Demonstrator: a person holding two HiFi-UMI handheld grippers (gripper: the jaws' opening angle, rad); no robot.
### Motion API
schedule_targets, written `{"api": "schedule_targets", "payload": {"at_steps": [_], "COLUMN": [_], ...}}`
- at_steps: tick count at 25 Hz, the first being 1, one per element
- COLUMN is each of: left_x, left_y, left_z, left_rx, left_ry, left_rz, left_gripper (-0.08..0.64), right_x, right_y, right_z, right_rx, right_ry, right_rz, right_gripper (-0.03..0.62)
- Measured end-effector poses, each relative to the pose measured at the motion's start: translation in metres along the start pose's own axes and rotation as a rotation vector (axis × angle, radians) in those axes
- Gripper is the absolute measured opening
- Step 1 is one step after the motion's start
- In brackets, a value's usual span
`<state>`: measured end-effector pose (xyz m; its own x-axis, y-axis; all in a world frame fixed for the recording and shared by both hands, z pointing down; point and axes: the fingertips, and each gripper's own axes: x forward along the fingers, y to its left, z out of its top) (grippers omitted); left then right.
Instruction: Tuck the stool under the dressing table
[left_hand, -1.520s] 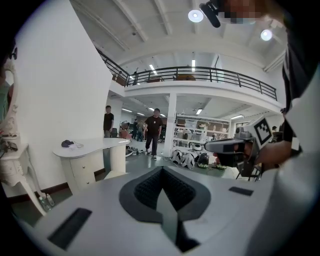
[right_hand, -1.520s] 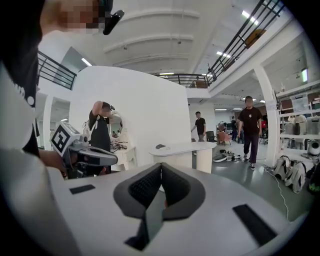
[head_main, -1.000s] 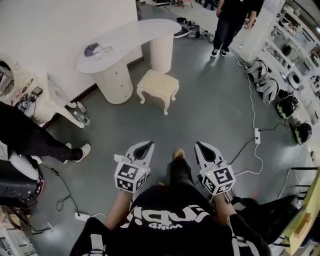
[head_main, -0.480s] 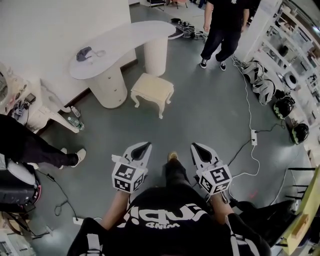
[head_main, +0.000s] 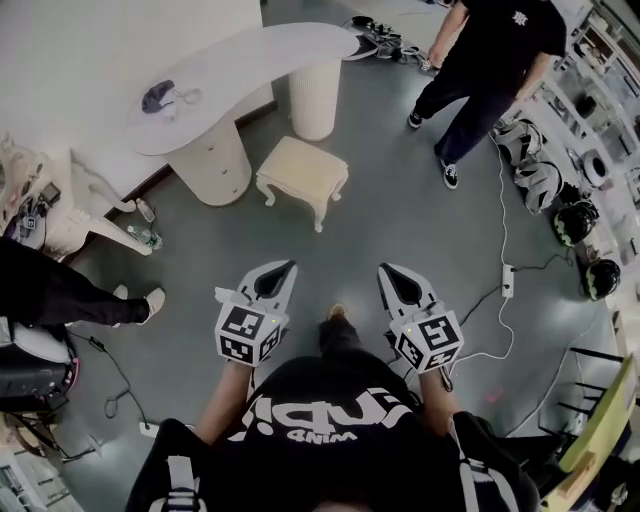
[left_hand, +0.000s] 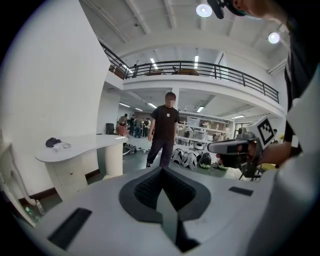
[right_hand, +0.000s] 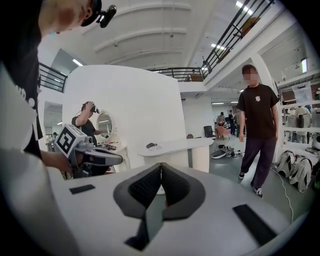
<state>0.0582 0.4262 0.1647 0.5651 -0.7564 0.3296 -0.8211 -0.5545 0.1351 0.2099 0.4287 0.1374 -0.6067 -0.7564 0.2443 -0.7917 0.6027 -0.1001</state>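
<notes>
Floor (head_main: 400, 205), stool (head_main: 303, 170) well beyond left gripper (head_main: 285, 267)

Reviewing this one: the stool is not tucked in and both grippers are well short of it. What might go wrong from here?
1. A bystander stands close to the stool; the approach may cross their path.
2. The left gripper and right gripper are shut and empty; they must open before gripping.
3. Pushed in, the stool could catch the drawer pedestal of the dressing table.

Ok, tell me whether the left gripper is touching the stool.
Apart. The head view shows a stretch of grey floor between the left gripper and the stool.
</notes>
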Motion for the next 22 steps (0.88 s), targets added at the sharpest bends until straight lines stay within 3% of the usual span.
{"api": "schedule_targets", "payload": {"at_steps": [12,22], "left_x": [0.137,0.16], "left_y": [0.038,0.078], "left_z": [0.068,0.067], "left_rx": [-0.024,-0.076], "left_ry": [-0.03,0.017], "left_rz": [0.106,0.183], "left_gripper": [0.008,0.008], "right_x": [0.076,0.133], "right_y": [-0.145,-0.175], "right_z": [0.044,0.046], "right_rx": [-0.02,0.004], "right_ry": [-0.009,0.023], "right_rz": [0.087,0.148], "right_gripper": [0.023,0.023]}}
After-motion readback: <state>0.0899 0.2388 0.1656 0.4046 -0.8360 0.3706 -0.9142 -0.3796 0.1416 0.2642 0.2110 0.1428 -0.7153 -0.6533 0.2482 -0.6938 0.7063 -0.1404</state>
